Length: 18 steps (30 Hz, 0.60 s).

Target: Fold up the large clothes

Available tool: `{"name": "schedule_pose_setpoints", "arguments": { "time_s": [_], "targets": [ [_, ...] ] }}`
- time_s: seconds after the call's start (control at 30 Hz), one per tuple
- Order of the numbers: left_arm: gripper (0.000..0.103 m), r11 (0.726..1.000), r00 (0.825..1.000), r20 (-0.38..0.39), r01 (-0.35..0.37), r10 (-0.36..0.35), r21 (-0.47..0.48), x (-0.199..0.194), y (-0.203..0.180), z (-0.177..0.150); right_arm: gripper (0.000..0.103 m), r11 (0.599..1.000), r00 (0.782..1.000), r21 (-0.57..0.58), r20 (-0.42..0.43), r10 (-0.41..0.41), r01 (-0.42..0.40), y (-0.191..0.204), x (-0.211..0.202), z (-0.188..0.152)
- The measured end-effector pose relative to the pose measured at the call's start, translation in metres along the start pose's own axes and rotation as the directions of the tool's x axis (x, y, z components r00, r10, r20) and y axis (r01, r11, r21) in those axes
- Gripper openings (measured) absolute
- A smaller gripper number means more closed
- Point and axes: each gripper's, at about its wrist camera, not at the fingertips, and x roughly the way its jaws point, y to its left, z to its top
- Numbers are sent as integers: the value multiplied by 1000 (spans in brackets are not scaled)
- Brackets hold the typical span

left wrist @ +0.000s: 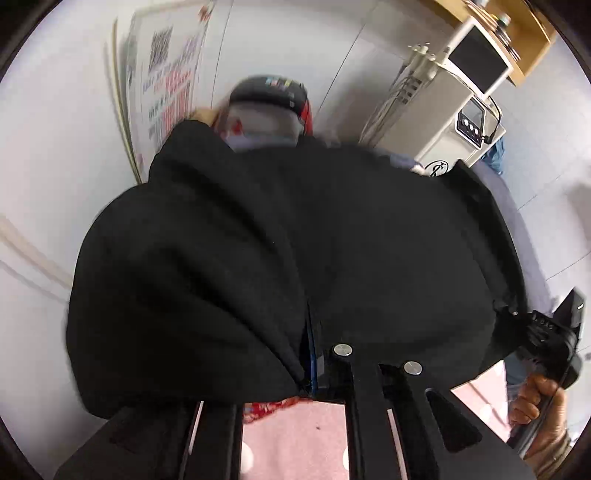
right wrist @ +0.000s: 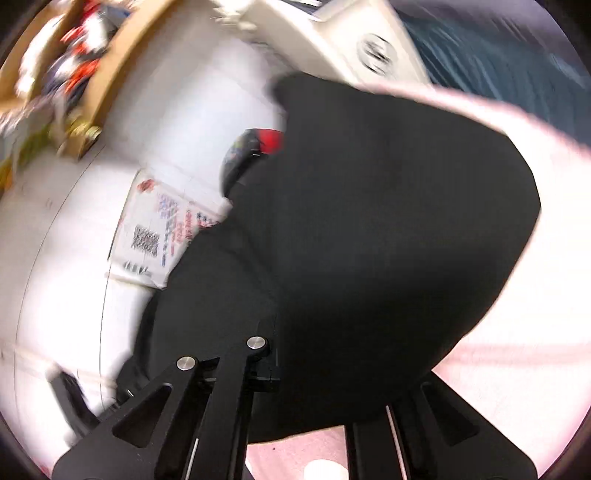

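Note:
A large black garment (left wrist: 295, 240) hangs spread between my two grippers, lifted above the pink dotted bedding (left wrist: 295, 435). In the left wrist view my left gripper (left wrist: 314, 369) is shut on a gathered fold of its near edge. My right gripper (left wrist: 524, 321) shows at the right edge, pinching the cloth's far corner, with a person's hand (left wrist: 535, 402) on its handle. From the right wrist view the black garment (right wrist: 369, 240) fills the middle, and my right gripper (right wrist: 275, 354) is shut on its edge. The picture is blurred.
A person wearing a dark cap (left wrist: 266, 92) stands behind the cloth. A white machine (left wrist: 443, 118) stands at the back right under a wooden shelf (left wrist: 517, 33). A printed poster (left wrist: 166, 74) leans on the white wall. Pink bedding (right wrist: 517, 332) lies to the right.

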Motion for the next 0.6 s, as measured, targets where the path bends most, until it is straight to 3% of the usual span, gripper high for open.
{"name": "schedule_pose_setpoints", "arguments": {
  "time_s": [0.07,0.2,0.3,0.37,0.47,0.53,0.57,0.6],
  "targets": [
    [11,1000,1000,13,22,-21,-22,-2,4,-4,6,998,1000,53,-5,29,-29,-13,-4,-4],
    [14,999,999,26,37,-36,-28,-10,-16,-4,5,993,992,38,57,113,-115,-6,-27,8],
    [19,991,996,13,91,-90,-98,-12,-16,-7,5,990,986,25,97,132,-135,0,-41,16],
    [26,986,992,-5,122,-123,-115,-8,-15,-23,5,992,989,45,97,114,-119,-4,-46,21],
    [48,985,992,-51,111,-118,-133,-4,-11,-38,8,987,997,150,43,58,-64,-23,-34,20],
    [70,979,994,-65,73,-86,-192,-6,3,-42,22,976,999,213,3,43,-43,-35,-25,16],
    [73,971,997,-41,53,-64,-233,-13,16,-46,39,972,1000,232,-7,31,-28,-38,-24,13],
    [74,963,998,-10,52,-57,-263,-21,26,-49,62,968,1000,252,-5,7,-6,-40,-29,11]
  ]
}}
